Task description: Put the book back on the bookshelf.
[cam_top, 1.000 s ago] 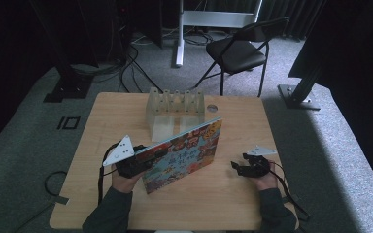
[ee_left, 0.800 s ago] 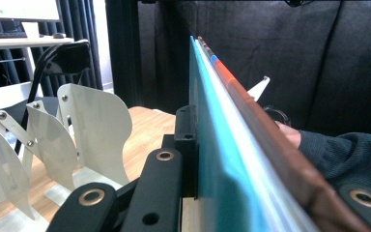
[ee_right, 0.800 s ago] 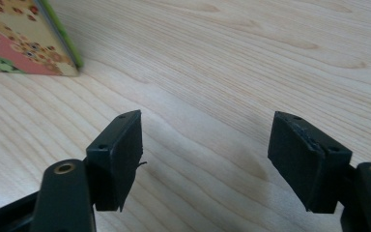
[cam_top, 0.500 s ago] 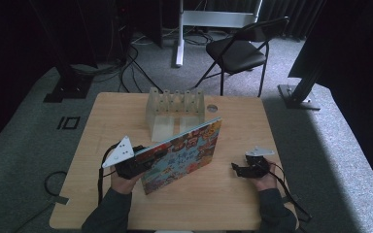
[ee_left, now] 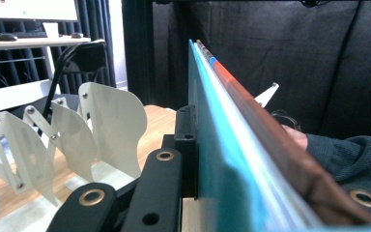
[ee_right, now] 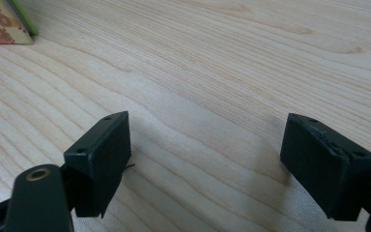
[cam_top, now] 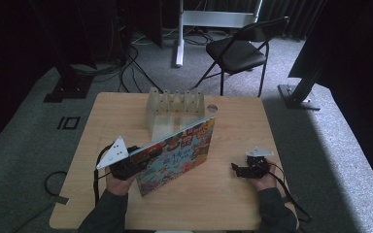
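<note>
A colourful picture book (cam_top: 177, 154) stands tilted on its lower edge on the wooden table (cam_top: 223, 204). My left gripper (cam_top: 125, 167) is shut on its near left end. In the left gripper view the book (ee_left: 232, 159) runs edge-on between the jaws of that gripper (ee_left: 217, 145). A pale slotted rack (cam_top: 175, 108) stands just behind the book, and its dividers (ee_left: 58, 140) rise to the left of the book. My right gripper (cam_top: 249, 168) rests low at the right, open, with only bare wood between its jaws (ee_right: 212, 159).
A corner of the book (ee_right: 2, 21) shows at the top left of the right gripper view. The other hand's dark sleeve (ee_left: 343, 157) lies beyond the book. A small round object (cam_top: 212, 108) sits by the rack. A folding chair (cam_top: 238, 51) stands behind the table.
The book in my left gripper has shifted a touch to the left. The right gripper has stayed where it was.
</note>
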### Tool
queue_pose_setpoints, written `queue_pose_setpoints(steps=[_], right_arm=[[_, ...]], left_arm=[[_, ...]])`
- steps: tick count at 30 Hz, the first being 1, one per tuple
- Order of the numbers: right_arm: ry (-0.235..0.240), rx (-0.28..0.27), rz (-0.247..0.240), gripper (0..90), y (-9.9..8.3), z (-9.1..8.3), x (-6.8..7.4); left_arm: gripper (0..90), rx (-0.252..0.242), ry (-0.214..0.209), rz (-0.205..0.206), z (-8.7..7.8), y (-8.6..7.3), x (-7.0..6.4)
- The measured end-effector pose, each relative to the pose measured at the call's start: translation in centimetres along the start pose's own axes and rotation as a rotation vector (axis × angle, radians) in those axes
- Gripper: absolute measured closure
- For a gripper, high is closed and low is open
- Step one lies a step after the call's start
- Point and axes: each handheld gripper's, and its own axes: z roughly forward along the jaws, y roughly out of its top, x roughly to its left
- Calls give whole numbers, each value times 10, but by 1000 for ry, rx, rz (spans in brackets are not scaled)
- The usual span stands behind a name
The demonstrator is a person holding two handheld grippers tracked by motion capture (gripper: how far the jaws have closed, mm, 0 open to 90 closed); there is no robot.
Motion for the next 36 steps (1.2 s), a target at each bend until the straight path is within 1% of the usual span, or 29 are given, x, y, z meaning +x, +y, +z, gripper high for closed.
queue_pose_setpoints(steps=[1,11,31,36], right_arm=[[5,0,-3,179,0,0,0],[21,6,3,174,0,1,-1],[21,6,3,174,0,1,-1],[22,6,4,174,0,1,-1]], left_arm=[[808,1,7,-2,-2,0,0],[808,-1,31,-10,-10,-1,0],[808,5,74,-7,-19,2,0],[808,3,83,-13,-22,1,0]])
